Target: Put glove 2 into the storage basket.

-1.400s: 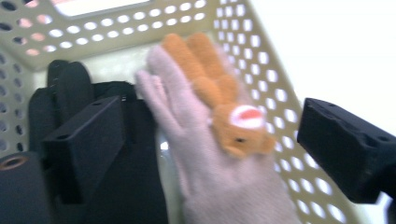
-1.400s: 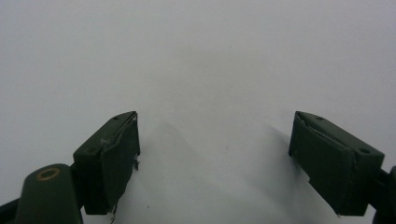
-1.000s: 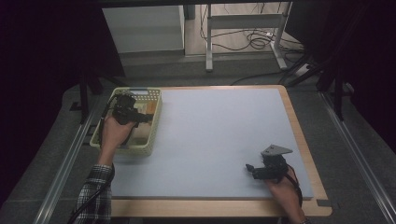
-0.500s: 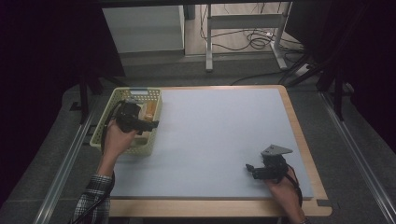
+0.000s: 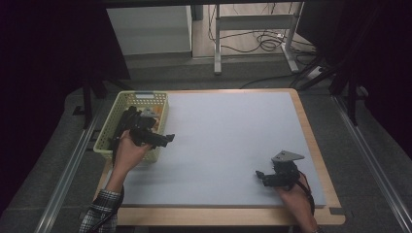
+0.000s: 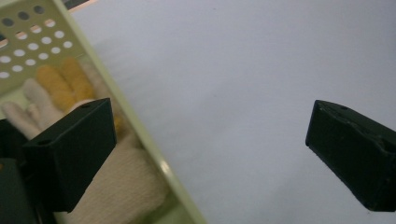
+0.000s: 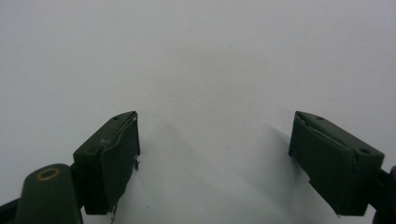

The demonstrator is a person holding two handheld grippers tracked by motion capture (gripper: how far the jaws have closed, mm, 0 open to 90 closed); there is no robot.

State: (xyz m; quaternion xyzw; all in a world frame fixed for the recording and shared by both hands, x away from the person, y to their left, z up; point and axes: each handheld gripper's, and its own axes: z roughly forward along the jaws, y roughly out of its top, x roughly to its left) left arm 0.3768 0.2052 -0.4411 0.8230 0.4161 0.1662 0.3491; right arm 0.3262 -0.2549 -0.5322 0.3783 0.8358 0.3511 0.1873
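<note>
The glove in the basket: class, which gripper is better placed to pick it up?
Left. The left gripper hangs open at the basket rim, the glove beside its fingers; the right gripper is far across the mat.

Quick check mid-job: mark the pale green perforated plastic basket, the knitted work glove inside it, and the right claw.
Pale green perforated plastic basket (image 5: 127,99): high view, far rim.
Cream and yellow knitted work glove (image 6: 123,179): left gripper view, cream cuff.
Right claw (image 5: 262,175): high view, between its open jaw tips.

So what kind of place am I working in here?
Most likely a lab or data-recording workstation: a pale mat on a wooden table, dark curtains around it, and loose cables on the floor behind.
</note>
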